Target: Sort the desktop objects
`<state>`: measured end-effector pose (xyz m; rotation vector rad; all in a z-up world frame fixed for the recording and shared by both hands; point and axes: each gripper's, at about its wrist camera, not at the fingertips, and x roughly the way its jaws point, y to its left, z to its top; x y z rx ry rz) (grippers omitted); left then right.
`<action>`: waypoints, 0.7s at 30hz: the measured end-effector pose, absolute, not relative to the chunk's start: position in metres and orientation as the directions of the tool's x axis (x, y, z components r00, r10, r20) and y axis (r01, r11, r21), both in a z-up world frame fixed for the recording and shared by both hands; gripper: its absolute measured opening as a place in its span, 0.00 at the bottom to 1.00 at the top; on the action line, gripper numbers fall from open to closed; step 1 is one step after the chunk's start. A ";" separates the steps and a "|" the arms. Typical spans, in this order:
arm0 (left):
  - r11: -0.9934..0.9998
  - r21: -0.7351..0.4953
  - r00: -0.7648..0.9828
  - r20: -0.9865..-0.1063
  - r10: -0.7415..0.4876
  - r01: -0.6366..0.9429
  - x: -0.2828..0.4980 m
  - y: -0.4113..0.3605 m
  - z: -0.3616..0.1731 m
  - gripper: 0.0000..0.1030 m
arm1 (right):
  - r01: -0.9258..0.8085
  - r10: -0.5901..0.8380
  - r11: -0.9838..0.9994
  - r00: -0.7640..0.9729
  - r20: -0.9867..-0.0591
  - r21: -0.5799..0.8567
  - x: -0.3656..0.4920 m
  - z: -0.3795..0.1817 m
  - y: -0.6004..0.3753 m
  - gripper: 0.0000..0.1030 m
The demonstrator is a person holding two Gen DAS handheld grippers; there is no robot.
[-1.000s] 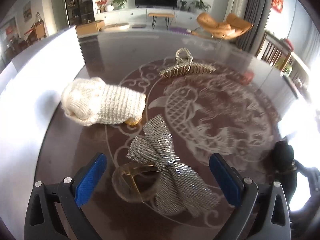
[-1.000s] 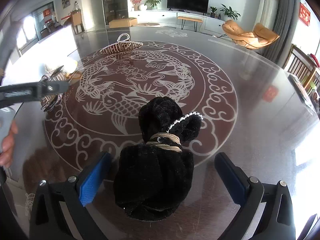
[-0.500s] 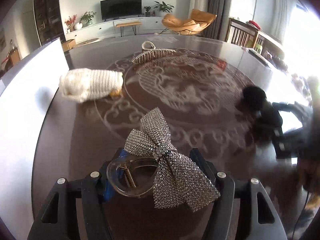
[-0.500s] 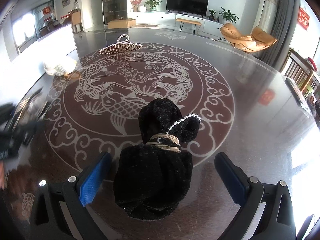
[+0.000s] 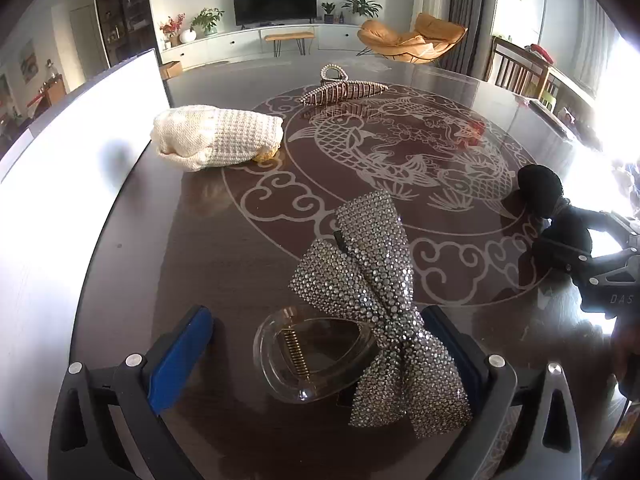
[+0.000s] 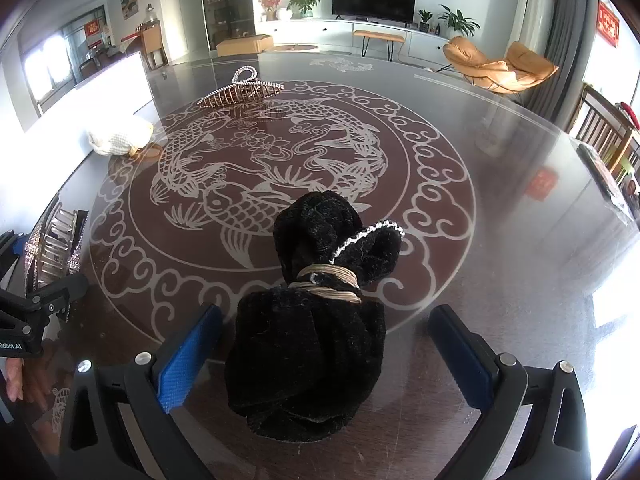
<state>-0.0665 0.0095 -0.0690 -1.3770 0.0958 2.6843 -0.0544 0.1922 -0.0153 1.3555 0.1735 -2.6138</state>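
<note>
Rhinestone-covered silver bow clip with a clear plastic claw [image 5: 372, 320] lies near the dark glossy round surface's [image 5: 200, 248] front-left edge, between the left tongs [image 5: 320, 344], whose jaws have just opened. The right tongs [image 6: 324, 356], also released, straddle a black velvet bow [image 6: 316, 320] on the carp pattern's rim; a living room lies beyond.

A home living room: television [image 6: 374, 0], orange lounge chair [image 6: 500, 66], potted plants [image 6: 304, 2], dining table [image 6: 500, 152]

A black television [image 5: 274, 2] is seen on a long white cabinet [image 5: 256, 42] at the top of the frame. An orange lounge chair [image 5: 412, 38] is placed at upper right, beside grey curtains [image 5: 466, 8]. Strong daylight is admitted at right.
</note>
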 end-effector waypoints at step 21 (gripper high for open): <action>-0.988 -0.002 -0.576 -0.813 0.090 -0.152 -0.090 0.012 -0.071 1.00 | 0.224 -0.116 -0.975 -0.563 -0.818 -0.016 -0.055 -0.016 0.194 1.00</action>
